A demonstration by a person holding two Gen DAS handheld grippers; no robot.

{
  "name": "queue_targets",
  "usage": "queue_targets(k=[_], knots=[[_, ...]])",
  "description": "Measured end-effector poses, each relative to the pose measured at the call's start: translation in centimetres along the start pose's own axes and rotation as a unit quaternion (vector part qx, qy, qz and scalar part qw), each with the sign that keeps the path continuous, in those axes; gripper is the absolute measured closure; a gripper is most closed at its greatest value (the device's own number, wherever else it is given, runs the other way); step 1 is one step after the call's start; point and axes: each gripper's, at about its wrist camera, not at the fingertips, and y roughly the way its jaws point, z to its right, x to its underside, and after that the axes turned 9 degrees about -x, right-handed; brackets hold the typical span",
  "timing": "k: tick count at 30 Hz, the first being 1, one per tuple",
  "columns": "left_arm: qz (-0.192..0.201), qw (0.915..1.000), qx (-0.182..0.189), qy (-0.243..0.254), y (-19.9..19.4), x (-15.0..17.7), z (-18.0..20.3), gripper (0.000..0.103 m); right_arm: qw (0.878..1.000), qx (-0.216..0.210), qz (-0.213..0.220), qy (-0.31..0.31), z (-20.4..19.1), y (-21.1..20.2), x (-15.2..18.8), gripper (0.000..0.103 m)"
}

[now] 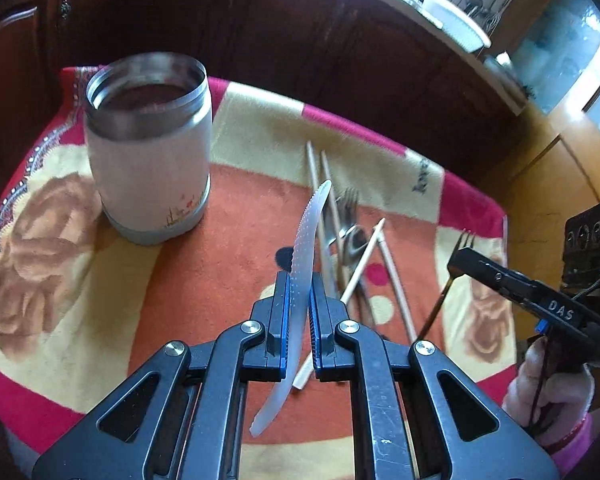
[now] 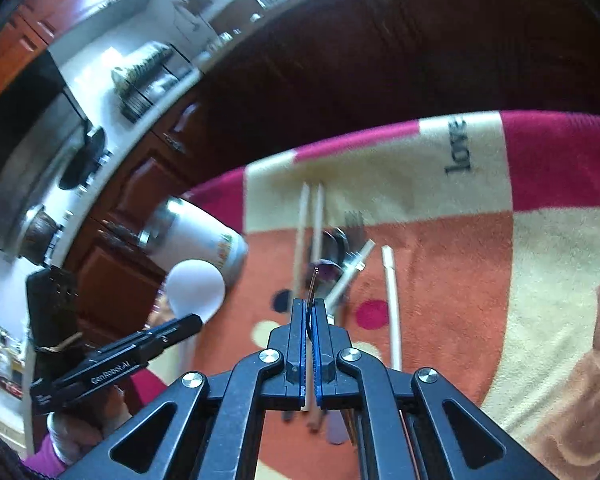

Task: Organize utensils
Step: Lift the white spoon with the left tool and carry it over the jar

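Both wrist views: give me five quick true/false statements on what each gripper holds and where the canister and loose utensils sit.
1. The left gripper is shut on a white spoon. True.
2. The right gripper is open and empty. False: it is shut on a fork, seen in the left wrist view.
3. The canister stands upright with no lid. True.
4. Utensils already stand in the canister. False: none show above its rim.
5. Chopsticks and metal cutlery lie on the blanket. True.
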Motion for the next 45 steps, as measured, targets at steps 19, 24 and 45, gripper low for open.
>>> queue_targets(k=[19, 24, 45], knots=[[0.16, 0.9814, 0.053, -0.091, -6.8, -11.9, -7.5, 0.096, 0.981, -0.158, 0.072, -0.09, -15.1, 4.2, -9.5, 0.101], [0.168, 0.9768, 0.058, -0.12, -3.9, -13.2, -10.1, 0.096, 0.977, -0.17, 0.085, -0.093, -17.0, 8.4, -11.6, 0.101], [0.182, 0.9785, -0.005, -0.097, 0.4, -8.8, -11.0, 0.096, 0.991, -0.116, 0.007, -0.067, -12.4, 17.6, -10.4, 0.101]])
